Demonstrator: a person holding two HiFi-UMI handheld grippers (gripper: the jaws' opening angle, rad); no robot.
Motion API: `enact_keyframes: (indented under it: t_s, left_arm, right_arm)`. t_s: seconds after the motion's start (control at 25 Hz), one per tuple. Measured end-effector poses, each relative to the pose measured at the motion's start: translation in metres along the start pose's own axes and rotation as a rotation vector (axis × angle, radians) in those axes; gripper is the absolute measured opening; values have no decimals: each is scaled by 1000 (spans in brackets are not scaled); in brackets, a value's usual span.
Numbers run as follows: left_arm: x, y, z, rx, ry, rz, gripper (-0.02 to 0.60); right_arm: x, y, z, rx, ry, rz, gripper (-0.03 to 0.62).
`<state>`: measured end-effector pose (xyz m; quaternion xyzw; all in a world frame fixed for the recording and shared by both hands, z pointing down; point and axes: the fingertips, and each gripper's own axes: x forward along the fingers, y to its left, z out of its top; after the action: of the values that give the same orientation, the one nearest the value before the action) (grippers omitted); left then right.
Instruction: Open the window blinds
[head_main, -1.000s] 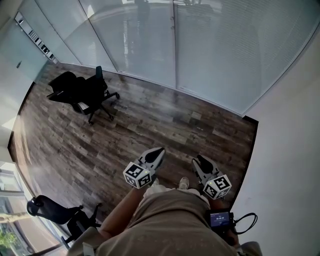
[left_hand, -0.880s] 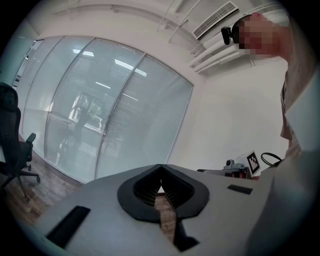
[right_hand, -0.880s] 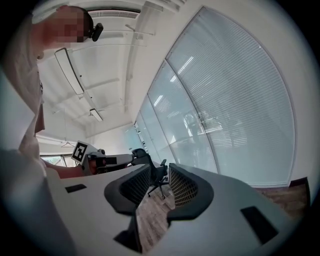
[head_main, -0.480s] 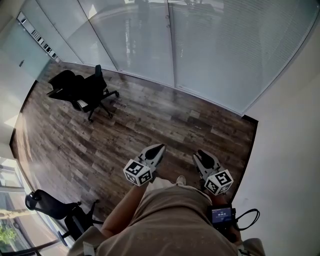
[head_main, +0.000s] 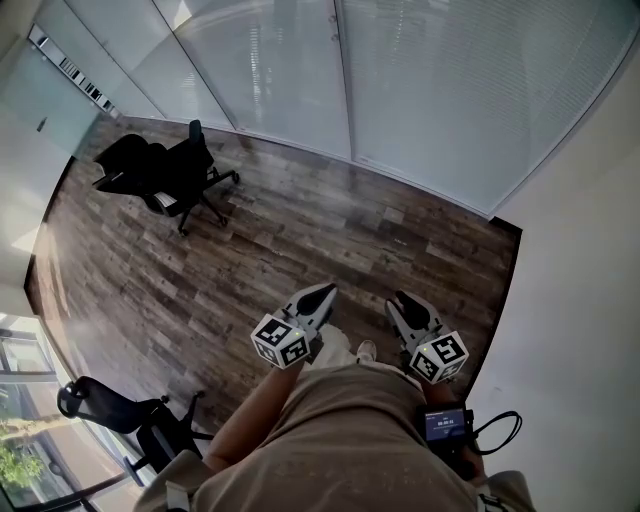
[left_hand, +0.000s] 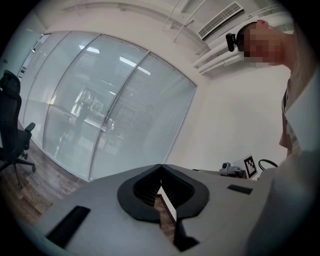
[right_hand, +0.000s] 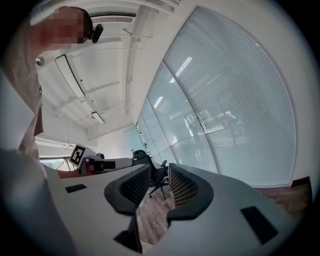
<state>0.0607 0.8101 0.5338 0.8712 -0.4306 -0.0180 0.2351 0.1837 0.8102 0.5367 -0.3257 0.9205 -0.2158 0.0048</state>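
Approach stage, nothing grasped yet. Left tongs clenched on nothing, right tongs released and empty, both held near level over the wood floor. Blinds down behind the glass wall, well apart from both tongs, across bare floor ahead. Next, probably: close the gap to the glass, find a cord or wand (none made out from here) and take hold.

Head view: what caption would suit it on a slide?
Person on wood floor faces lowered window blinds, left gripper shut, right gripper open, both empty.
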Motion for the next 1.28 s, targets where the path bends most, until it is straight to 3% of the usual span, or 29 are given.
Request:
enact_keyframes:
  t_s: [0.24,0.68,1.28]
  left_arm:
    - [12,39,17,6,31,-22,15]
    - [37,130,86,59,29,-75,15]
    - [36,250,127,52,21,-87,15]
  right_arm:
    - [36,-13,12,10,-12,-39,103]
    - [136,-23,46,-10,-21,-71,103]
    - [259,-35,59,-21,-22,-108,103]
